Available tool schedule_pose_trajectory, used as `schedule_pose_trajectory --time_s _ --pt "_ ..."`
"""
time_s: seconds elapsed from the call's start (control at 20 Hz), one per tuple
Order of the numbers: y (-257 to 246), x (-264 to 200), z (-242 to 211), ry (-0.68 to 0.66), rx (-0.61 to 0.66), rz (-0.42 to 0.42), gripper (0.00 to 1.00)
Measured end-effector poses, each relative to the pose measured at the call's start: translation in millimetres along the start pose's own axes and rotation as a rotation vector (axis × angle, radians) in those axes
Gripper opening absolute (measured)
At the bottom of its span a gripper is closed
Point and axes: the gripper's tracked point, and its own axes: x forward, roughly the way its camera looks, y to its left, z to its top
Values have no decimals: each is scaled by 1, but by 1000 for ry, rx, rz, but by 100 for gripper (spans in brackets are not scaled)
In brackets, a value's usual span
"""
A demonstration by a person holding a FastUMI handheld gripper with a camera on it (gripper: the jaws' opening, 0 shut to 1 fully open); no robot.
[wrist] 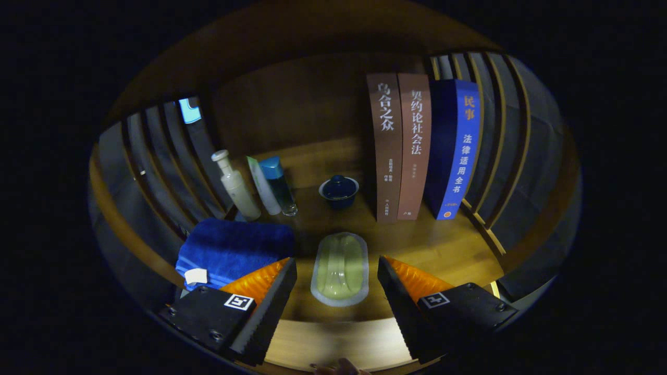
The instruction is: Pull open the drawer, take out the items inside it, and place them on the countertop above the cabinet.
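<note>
The camera rides on the tool [337, 284], looking forward and slightly down along its two wide-apart fingers [271, 297] onto the wooden desk [443, 250], close in, facing the upright books [398, 146] beyond.

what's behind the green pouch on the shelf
A lidded blue cup stands behind the pouch, with the wooden back wall beyond. The open claw flanks the pouch.
</note>
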Motion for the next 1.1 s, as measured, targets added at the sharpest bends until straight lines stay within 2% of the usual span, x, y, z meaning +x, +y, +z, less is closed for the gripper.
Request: schedule_pose_trajectory --time_s 0.35,0.6,0.8,1.1 --pt "4 -129 -30 -251 -53 31 100" --pt "13 -187 -94 -343 -136 61 99" --pt "14 -200 -154 -342 -183 64 99" --pt "5 -181 -216 -294 -124 62 99"
